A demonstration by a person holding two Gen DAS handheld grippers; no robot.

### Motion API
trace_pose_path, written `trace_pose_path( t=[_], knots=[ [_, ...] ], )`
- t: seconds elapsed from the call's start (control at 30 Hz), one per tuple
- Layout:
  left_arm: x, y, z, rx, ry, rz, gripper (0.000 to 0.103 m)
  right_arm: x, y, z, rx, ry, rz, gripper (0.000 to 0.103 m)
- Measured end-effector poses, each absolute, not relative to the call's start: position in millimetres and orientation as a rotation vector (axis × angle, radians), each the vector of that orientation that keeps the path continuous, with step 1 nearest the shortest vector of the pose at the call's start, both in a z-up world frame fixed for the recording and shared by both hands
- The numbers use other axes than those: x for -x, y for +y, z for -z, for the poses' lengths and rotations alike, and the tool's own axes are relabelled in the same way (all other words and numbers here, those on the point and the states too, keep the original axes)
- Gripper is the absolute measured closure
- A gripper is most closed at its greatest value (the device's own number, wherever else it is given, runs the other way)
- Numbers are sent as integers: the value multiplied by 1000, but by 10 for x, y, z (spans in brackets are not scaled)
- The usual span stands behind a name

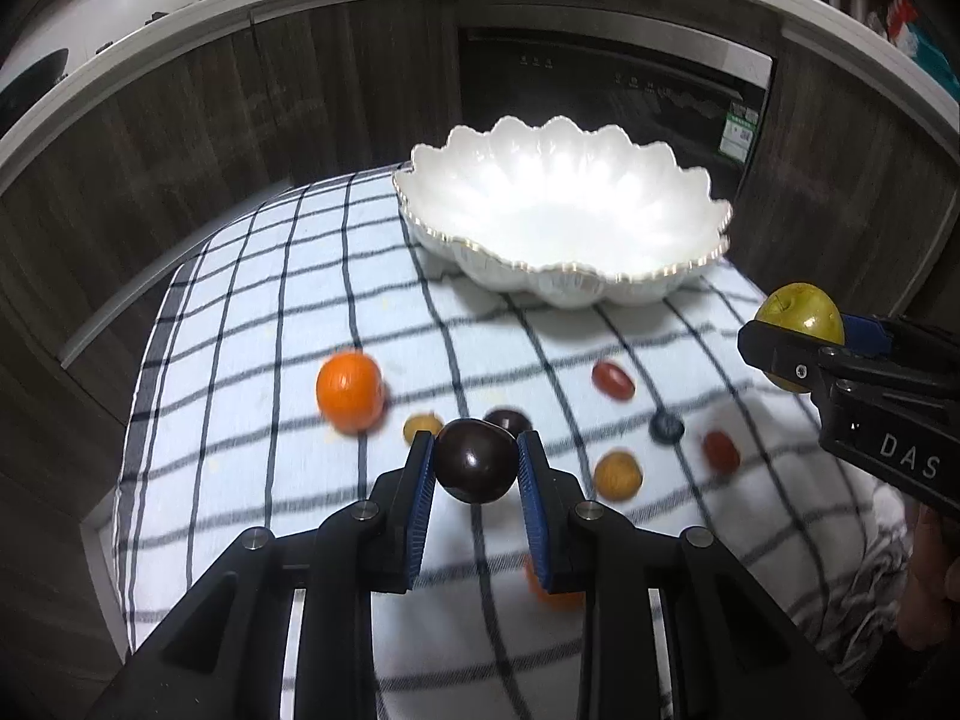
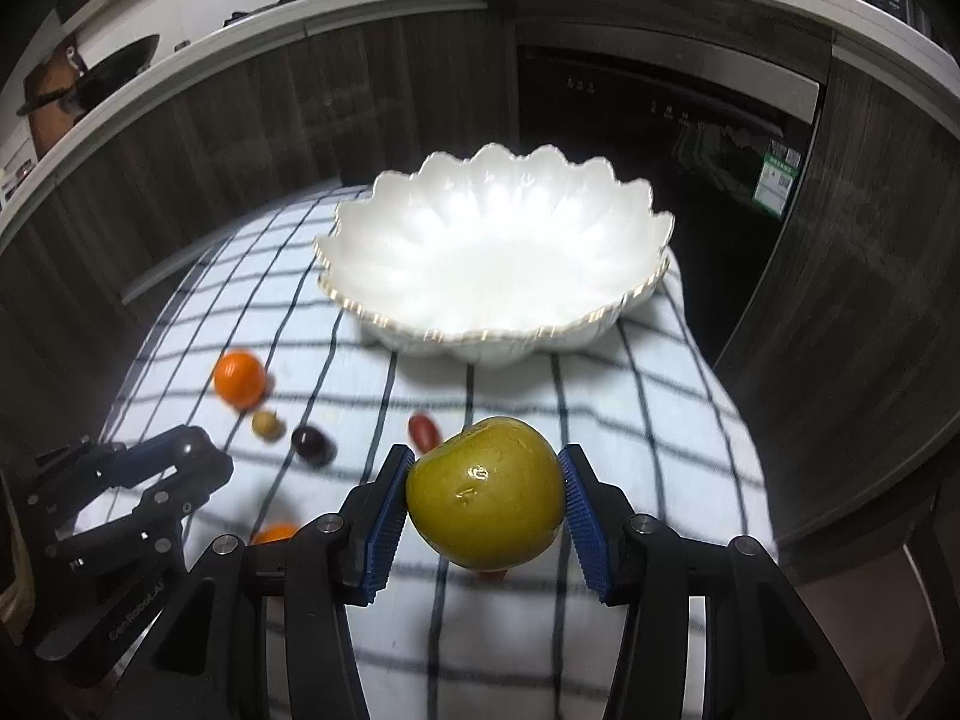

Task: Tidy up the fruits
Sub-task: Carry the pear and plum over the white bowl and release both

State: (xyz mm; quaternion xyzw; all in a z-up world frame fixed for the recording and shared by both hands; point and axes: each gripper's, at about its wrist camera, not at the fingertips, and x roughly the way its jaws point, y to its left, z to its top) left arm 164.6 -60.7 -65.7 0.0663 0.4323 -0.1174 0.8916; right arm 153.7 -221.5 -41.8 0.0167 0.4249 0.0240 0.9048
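A white scalloped bowl [image 1: 564,222] stands empty at the far side of the checked cloth [image 1: 252,312]; it also shows in the right wrist view [image 2: 492,264]. My left gripper [image 1: 477,462] is shut on a dark plum [image 1: 477,459], held above the cloth. My right gripper [image 2: 486,492] is shut on a green apple [image 2: 486,492], held short of the bowl; the apple shows at the right in the left wrist view [image 1: 801,324]. An orange [image 1: 350,390], red grape tomatoes [image 1: 613,379], a blueberry [image 1: 666,427] and small yellow fruits [image 1: 618,475] lie on the cloth.
Dark wood cabinets [image 1: 180,138] and a black appliance front [image 1: 612,84] stand close behind the table. A white countertop [image 2: 372,6] with jars runs above them. Another orange fruit [image 2: 275,534] lies near the front of the cloth. The left gripper [image 2: 180,468] shows at the lower left in the right wrist view.
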Motion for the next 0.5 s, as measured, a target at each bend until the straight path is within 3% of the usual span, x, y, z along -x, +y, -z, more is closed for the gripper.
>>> trace_pose_path(
  t=[0.5],
  knots=[
    [-2221,-813,390,-124,840,274,75,-1978,-2356,148,-29,804,-32,52]
  ],
)
